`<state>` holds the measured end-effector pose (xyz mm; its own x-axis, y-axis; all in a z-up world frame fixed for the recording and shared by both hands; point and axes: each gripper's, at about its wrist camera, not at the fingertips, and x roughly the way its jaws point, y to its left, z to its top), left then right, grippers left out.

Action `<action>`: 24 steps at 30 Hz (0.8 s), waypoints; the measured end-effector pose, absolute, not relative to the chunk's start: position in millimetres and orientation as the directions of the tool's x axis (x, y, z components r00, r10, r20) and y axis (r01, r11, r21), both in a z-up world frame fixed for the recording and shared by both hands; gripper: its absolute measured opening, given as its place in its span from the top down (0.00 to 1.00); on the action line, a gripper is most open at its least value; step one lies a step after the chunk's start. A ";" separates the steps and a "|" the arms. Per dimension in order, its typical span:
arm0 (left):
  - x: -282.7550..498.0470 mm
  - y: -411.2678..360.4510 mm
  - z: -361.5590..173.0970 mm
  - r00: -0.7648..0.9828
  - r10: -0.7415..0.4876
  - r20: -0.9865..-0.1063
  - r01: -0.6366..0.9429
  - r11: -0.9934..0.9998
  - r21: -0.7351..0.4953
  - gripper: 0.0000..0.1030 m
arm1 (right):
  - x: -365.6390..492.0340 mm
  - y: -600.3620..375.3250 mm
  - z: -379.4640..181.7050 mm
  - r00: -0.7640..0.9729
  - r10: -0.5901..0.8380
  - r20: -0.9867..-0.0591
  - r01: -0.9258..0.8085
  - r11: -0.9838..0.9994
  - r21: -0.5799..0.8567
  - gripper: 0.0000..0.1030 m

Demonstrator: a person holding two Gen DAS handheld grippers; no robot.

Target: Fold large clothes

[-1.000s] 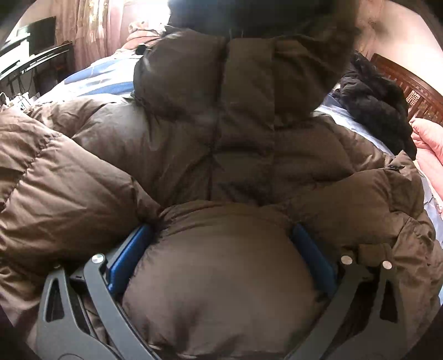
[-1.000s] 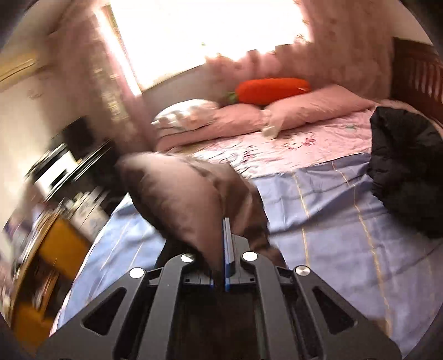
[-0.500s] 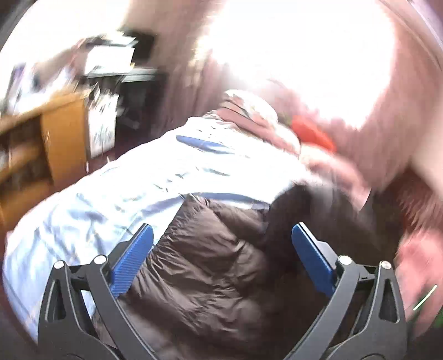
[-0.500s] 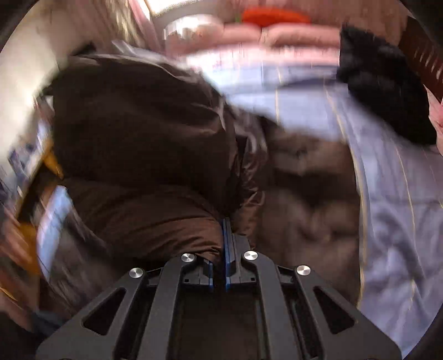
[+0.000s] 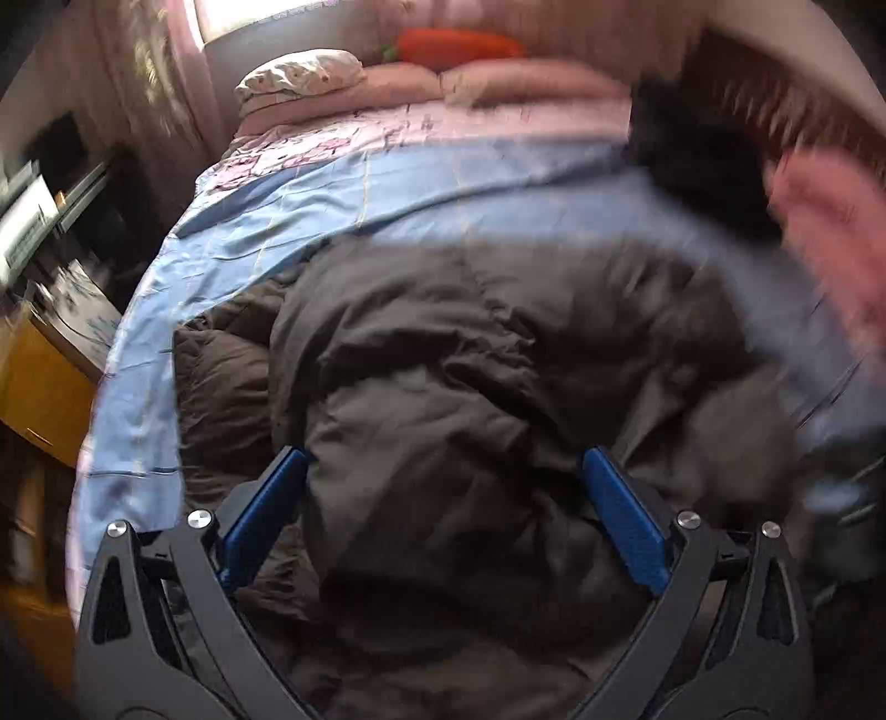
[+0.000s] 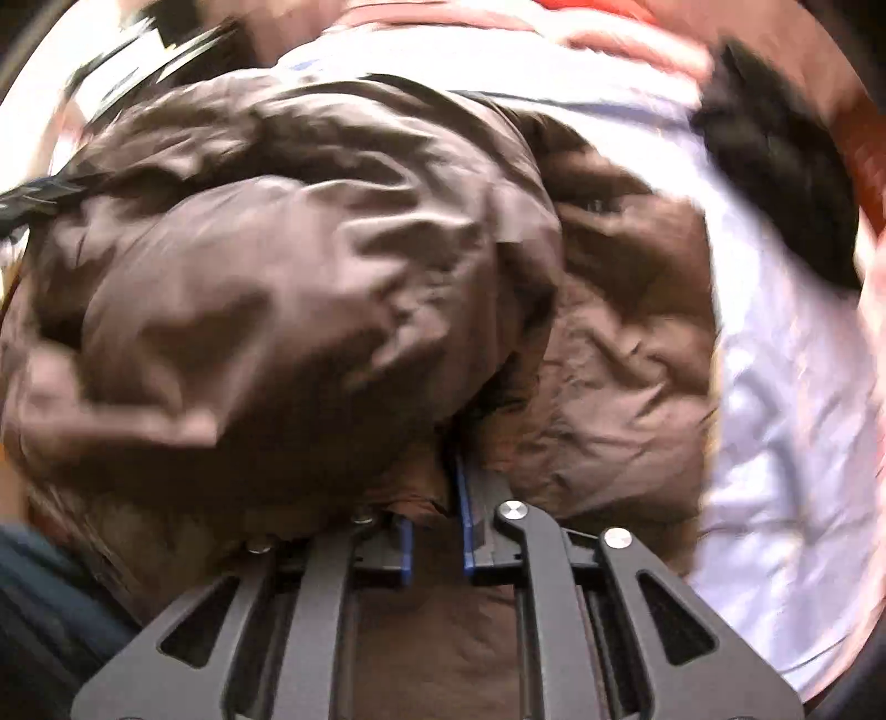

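One garment is under work: a brown quilted down jacket [image 5: 470, 387], puffy, with a smooth, slightly glossy shell creased into soft ridges. It lies bunched on the bed [image 5: 288, 205], over a light blue sheet with thin pale lines.

Left claw [image 5: 443, 498]: jaws spread wide, blue ribbed pads [image 5: 266, 515] clear of the fabric, nothing gripped; the jacket lies below and between them.

Right claw [image 6: 437, 526]: jaws opening, a narrow gap between the blue pads [image 6: 466, 515]. A fold of the jacket [image 6: 310, 288] sits at the tips and bulges over the left finger; the frame is too blurred to tell whether the pads press it.

Further up the bed: pink pillows [image 5: 526, 83], one floral-print pillow [image 5: 304, 75], an orange carrot-shaped cushion [image 5: 459, 45]. A black fuzzy garment [image 5: 698, 149] lies at the right, near a dark wooden headboard [image 5: 775, 111]. Cartoon prints on the pink bedding are illegible.
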<state>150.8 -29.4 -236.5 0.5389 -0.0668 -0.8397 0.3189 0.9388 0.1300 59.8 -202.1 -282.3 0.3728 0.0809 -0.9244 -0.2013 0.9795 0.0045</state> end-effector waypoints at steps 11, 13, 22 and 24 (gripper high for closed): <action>172.3 9.6 -260.3 0.406 -0.125 -0.905 0.202 0.978 -0.044 0.02 | 20.9 -229.7 -153.0 0.683 0.406 -0.606 -0.328 0.913 0.243 0.10; 165.3 4.6 -253.0 0.463 -0.108 -0.880 0.211 0.977 -0.008 0.02 | 31.3 -224.2 -173.0 0.591 0.484 -0.645 -0.268 0.872 0.409 0.60; 124.0 -26.4 -250.5 0.573 -0.090 -0.815 0.329 0.936 0.128 0.11 | 59.6 -169.2 -276.5 0.398 0.298 -0.868 -0.166 0.954 0.251 0.73; 128.3 -30.3 -273.9 0.547 -0.047 -0.836 0.339 0.925 0.170 0.11 | 69.0 -174.0 -293.4 0.368 0.264 -0.892 -0.130 0.964 0.232 0.76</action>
